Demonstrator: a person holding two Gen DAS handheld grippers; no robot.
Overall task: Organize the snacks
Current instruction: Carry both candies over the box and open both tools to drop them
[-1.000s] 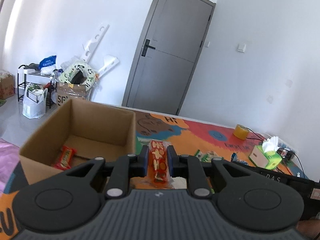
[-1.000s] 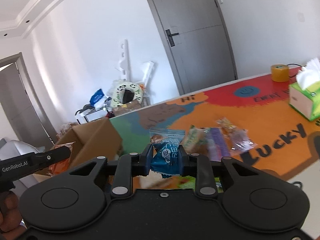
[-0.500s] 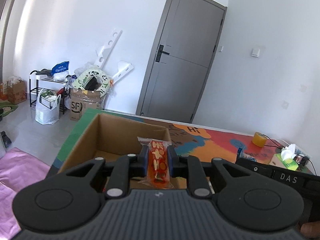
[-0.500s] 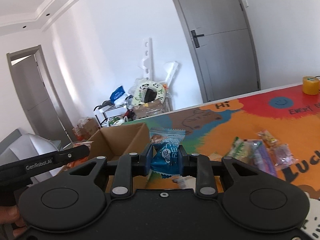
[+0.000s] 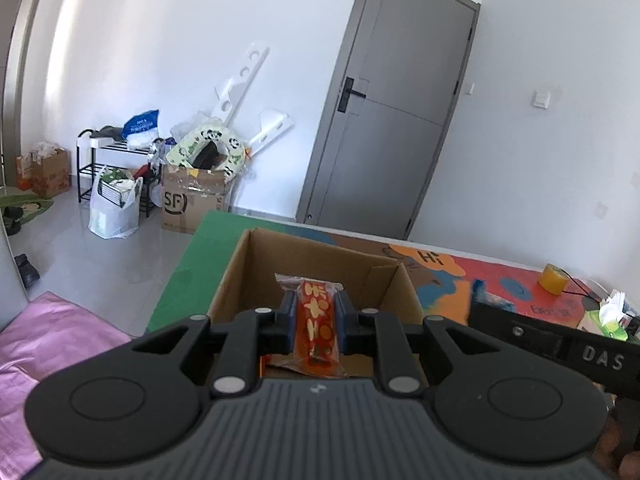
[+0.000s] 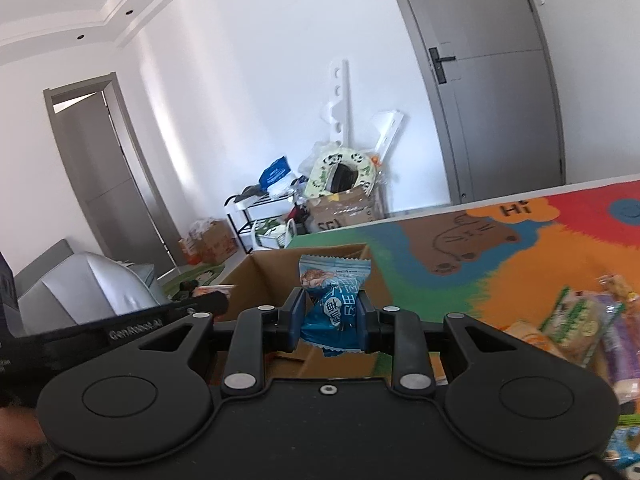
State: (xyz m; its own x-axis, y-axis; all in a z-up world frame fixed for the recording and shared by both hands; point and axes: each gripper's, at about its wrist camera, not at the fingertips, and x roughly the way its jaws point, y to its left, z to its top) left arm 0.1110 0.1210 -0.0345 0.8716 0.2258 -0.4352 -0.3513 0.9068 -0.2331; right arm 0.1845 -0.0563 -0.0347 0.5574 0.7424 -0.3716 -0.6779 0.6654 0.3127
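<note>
Right now my left gripper (image 5: 315,322) is clamped on a red snack packet (image 5: 317,330) printed with yellow and orange shapes, its clear crimped top sticking up above the blue pads. I hold it over the open cardboard box (image 5: 256,264), which sits on the colourful play mat (image 5: 448,276) at its green end, and through the gap under the packet I can see a little orange wrapping on the box floor. My right gripper (image 6: 330,318) is closed on a blue snack packet (image 6: 333,304) with white characters on it, pinched at its waist so the top fans out above the pads. From the right wrist view that packet hangs in front of the same box (image 6: 352,254), close to its near corner rather than clearly above the opening. More wrapped snacks (image 6: 576,320) lie loose on the orange part of the mat, well to the right of the box. At the far right of the left wrist view a yellow roll of tape (image 5: 553,278) and a green tissue box (image 5: 610,320) stand on the mat.
</note>
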